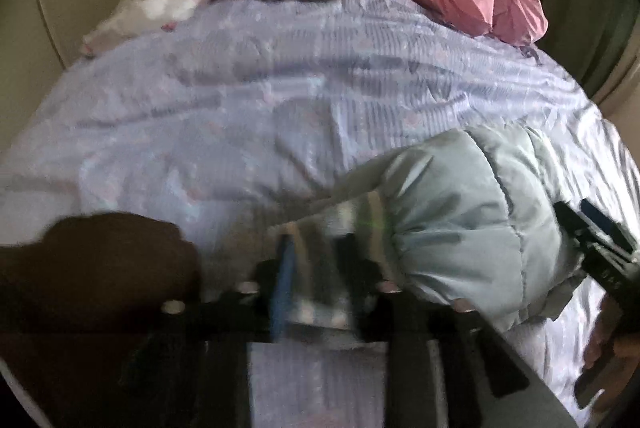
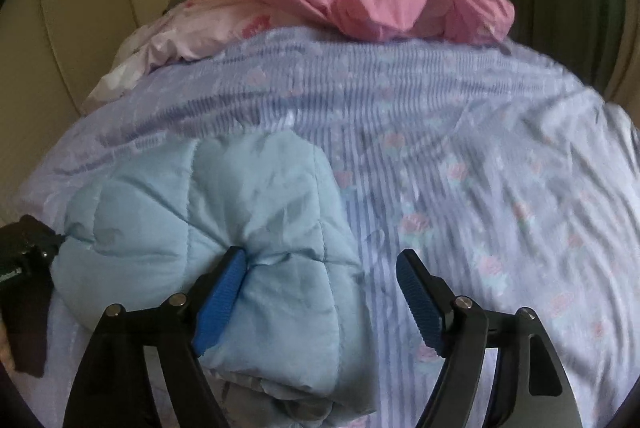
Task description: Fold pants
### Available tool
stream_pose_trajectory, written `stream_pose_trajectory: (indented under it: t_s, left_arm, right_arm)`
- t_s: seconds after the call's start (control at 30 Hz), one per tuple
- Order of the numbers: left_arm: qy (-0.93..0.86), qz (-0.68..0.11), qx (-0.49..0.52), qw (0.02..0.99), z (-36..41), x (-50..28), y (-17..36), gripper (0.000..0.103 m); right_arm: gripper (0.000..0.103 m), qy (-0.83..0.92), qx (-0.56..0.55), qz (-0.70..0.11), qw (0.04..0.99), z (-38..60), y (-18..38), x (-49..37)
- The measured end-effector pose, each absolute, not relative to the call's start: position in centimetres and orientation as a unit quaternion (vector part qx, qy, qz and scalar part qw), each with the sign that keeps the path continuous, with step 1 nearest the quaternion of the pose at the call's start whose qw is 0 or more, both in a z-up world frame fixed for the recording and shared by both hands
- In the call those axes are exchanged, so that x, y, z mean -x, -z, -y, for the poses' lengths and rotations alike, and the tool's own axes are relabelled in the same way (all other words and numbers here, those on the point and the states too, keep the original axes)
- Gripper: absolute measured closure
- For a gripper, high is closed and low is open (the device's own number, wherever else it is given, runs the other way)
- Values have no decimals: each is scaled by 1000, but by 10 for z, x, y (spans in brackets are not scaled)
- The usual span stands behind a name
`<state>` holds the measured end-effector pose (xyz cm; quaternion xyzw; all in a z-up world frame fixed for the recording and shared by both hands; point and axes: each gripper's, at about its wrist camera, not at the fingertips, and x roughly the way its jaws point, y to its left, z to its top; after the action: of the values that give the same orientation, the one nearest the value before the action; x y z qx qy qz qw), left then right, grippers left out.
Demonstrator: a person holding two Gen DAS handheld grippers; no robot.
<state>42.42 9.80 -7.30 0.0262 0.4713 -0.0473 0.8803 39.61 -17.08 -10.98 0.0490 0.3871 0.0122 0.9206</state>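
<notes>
The quilted pale-blue pants (image 2: 208, 228) are judged light, puffy and slippery, best taken at a stitched edge; the right gripper (image 2: 320, 300) is seen spread open; the left gripper (image 1: 316, 284) appears clamped on their striped cuff (image 1: 340, 220).

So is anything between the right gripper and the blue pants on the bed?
Nothing visible. The right gripper is open, and its left finger already presses on the quilted blue pants. Only the striped sheet lies under the other finger.
</notes>
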Motion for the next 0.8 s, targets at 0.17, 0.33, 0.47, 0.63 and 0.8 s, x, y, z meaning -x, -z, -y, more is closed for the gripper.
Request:
stream_pose_trajectory:
  t_s: [0.17, 0.33, 0.47, 0.63, 0.8]
  left_arm:
    - [28, -412, -21, 910, -107, -399, 24, 19]
    - [33, -379, 39, 924, -116, -374, 4, 6]
    - [60, -433, 138, 889, -122, -387, 36, 4]
    - [62, -477, 211, 851, -118, -398, 79, 4]
    - [46, -500, 242, 830, -119, -402, 112, 1]
  right_arm:
    - [27, -9, -48, -358, 932, 166, 77, -383]
    - [11, -21, -58, -306, 950, 160, 50, -362]
    - [9, -29, -88, -330, 939, 168, 59, -372]
    - [9, -32, -171, -362, 916, 186, 88, -380]
    - [9, -42, -168, -389, 905, 181, 114, -386]
